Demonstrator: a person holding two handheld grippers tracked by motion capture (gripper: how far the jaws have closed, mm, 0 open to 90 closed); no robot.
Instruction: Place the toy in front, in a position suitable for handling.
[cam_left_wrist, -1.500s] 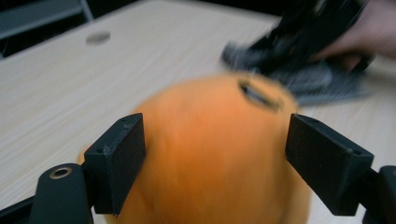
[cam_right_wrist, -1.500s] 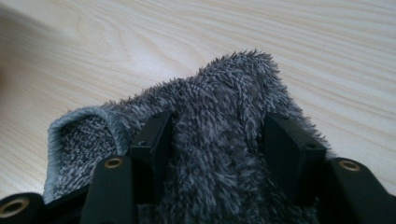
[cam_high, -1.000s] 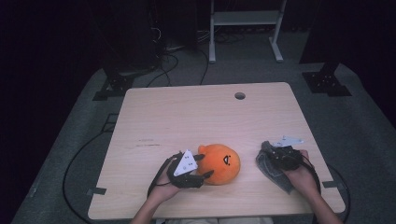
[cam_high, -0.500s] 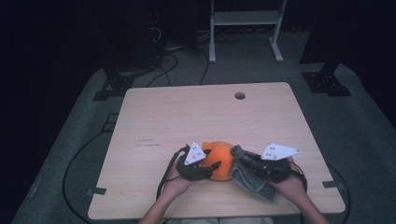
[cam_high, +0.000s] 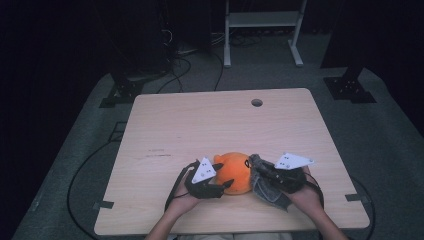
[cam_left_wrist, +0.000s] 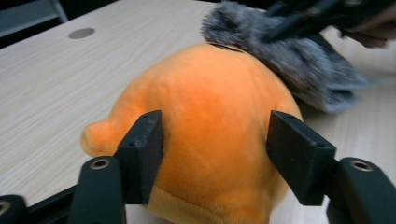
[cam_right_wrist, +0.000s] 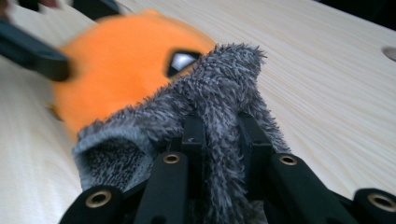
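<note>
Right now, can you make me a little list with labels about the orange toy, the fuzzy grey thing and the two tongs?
Toy: round orange plush toy, lying on the light wooden table.
Cloth: fuzzy grey fabric piece, touching the toy's side.
Left tongs: jaws straddle the toy and have just been opening; pads seem barely on the plush.
Right tongs: shut, pinching the grey fabric.
Likely aim: probably bringing the grey fabric onto the toy.

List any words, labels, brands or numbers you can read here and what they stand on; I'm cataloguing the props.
None can be read. The faint dark marks on the table are too small to read. The orange plush toy and the grey fuzzy cloth carry no lettering.
</note>
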